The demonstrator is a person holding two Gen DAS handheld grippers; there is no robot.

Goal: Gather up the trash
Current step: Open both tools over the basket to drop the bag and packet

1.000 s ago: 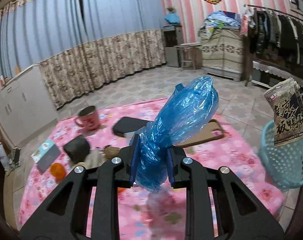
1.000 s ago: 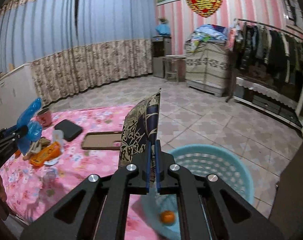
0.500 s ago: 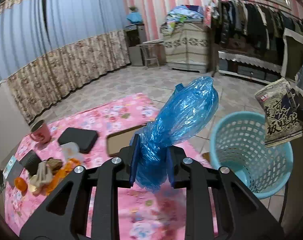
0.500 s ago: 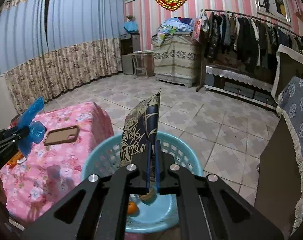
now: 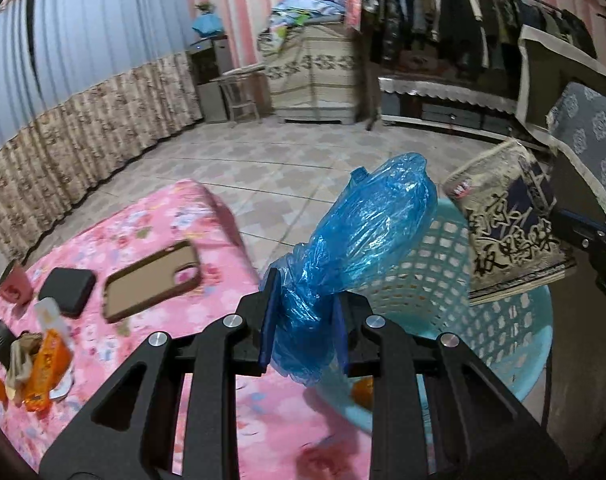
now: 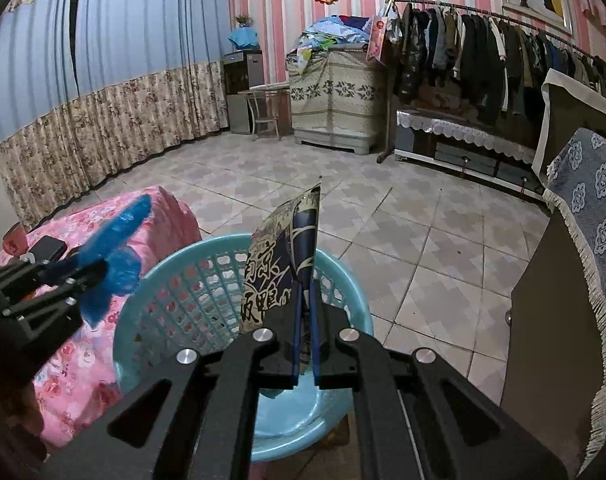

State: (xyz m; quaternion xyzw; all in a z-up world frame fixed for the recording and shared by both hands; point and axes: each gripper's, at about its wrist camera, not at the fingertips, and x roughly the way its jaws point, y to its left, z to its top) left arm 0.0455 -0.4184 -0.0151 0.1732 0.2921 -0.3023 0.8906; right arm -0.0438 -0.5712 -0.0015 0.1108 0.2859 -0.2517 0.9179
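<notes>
While the left tongs (image 5: 303, 320) clamp a blue bag (image 5: 367, 240), the right tongs (image 6: 305, 320) pinch a wrapper (image 6: 283, 264) (above the basket (image 6: 175, 300)).

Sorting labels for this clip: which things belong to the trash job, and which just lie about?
Job:
blue plastic bag, in left tool
printed snack packet, in right tool
teal basket

Lying about:
phone case
black pouch
pink mug
</notes>
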